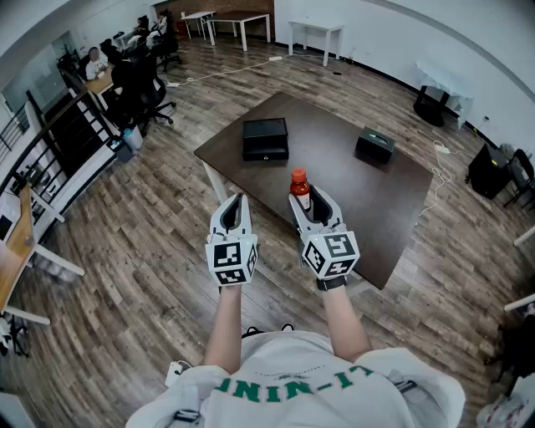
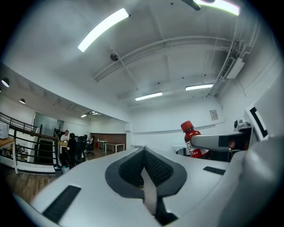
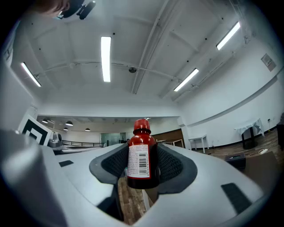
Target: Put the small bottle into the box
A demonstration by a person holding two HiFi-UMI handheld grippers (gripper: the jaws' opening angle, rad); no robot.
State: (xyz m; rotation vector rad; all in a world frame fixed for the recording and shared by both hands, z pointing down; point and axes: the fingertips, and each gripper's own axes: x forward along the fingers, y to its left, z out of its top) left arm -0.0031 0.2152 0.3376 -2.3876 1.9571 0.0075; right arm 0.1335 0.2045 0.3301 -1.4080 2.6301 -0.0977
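- Open room: wood floor lies bare on every side of the dark table. Desks with seated people are well off at far left, white tables by the far wall.
- Edges: both my grippers hang over the table's near edge, next to each other, pointing forward.
- Right gripper: jaws wide and clamped on the small bottle. The bottle is upright, red cap on top, off the surface.
- Left gripper: jaws pressed together, nothing between them.
- Surface: a larger black box sits near the far-left corner and a smaller dark box toward the far right, well apart. Both are far from the bottle; I cannot tell which is the target.
- Right gripper view only: barcode label faces the camera, pads on both bottle sides, floor below it.
- Left gripper view only: the bottle shows off to the right, behind a right jaw.
- Head view only: boxes and table layout.
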